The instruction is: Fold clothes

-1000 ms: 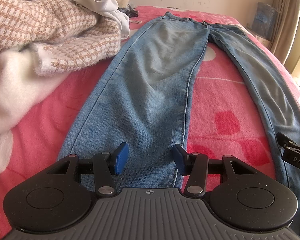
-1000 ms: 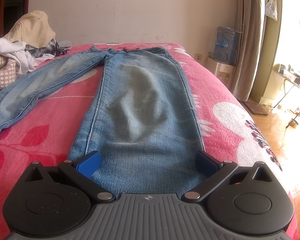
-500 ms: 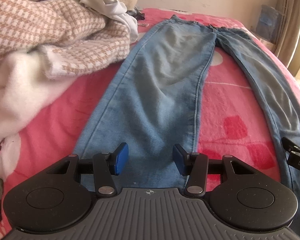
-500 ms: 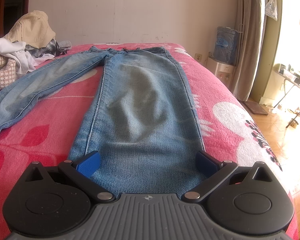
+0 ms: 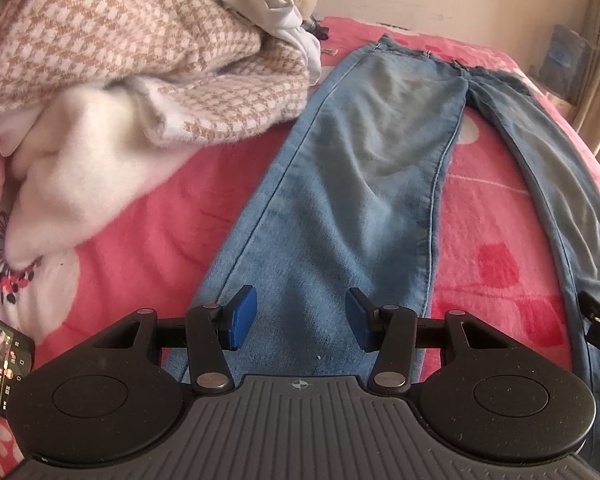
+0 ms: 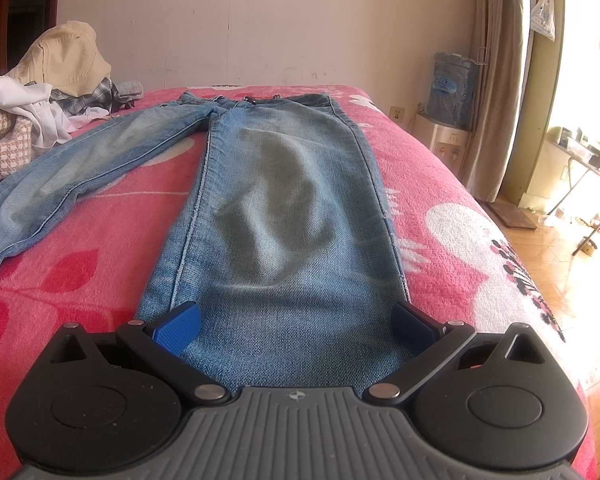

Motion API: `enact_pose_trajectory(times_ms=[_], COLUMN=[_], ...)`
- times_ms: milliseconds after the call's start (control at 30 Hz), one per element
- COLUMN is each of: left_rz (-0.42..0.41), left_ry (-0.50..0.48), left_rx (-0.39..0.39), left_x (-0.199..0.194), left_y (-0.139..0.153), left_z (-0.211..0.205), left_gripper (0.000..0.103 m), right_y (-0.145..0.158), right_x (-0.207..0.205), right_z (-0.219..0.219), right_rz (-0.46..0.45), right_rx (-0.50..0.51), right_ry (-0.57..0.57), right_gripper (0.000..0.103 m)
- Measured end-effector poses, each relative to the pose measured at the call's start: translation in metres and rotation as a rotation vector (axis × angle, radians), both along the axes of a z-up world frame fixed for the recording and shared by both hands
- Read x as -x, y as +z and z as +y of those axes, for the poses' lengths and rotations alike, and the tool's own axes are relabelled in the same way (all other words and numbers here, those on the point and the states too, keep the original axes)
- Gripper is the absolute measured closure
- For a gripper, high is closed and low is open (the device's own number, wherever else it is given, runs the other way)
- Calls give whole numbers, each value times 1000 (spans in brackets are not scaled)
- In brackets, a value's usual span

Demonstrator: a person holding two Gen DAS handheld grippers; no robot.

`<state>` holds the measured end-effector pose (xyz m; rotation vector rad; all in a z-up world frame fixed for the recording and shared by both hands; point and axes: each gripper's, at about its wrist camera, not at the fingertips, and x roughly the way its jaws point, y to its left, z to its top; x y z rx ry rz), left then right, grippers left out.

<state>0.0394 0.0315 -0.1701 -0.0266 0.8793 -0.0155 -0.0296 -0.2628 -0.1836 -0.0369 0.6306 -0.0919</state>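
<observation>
The jeans (image 6: 284,208) lie flat along the bed (image 6: 440,184), legs spread apart, waist at the far edge. The left gripper (image 5: 296,318) is half open over one hem, the right gripper (image 6: 296,328) wide over the other. Each should pinch its hem squarely, I think.

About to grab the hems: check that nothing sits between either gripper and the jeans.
Nothing visible does. The left gripper is open over one leg of the jeans, the right gripper open over the other. The pile of clothes lies off to the side, clear of both.
</observation>
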Motion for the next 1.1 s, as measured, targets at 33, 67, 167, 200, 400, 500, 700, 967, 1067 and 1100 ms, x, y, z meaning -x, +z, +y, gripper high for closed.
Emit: enact_pose_trajectory(times_ms=[33,67,167,200,400,500,700,967,1067,1100], left_rz=[-1,0,1,-3,-10,-1,-2,-7,-6,-6], left_ry=[-1,-2,-6,-9,-11,-8,-14,0,5,7], left_rx=[1,2,2,-1,-9,2,3,10,11,12], left_x=[1,1,0,1,0,-1,0,2,2,2], left_y=[0,0,-1,0,1,-2,-3,-2,-2,-3], left_z=[0,-1,-2,-3,-5,-5,-7,-2,-1,0], left_gripper=[54,54,54,54,54,54,54,54,54,54], right_y=[0,0,0,0,0,0,0,0,0,0], right_x=[0,0,0,0,0,0,0,0,0,0], right_z=[0,0,0,0,0,0,0,0,-1,-1], right_rz=[0,0,0,0,0,0,0,-1,-1,-1], right_rx=[0,0,0,0,0,-1,-1,0,0,0], right_ry=[0,0,-1,-1,0,0,0,-1,-1,-1], right_gripper=[0,0,0,0,0,0,0,0,0,0])
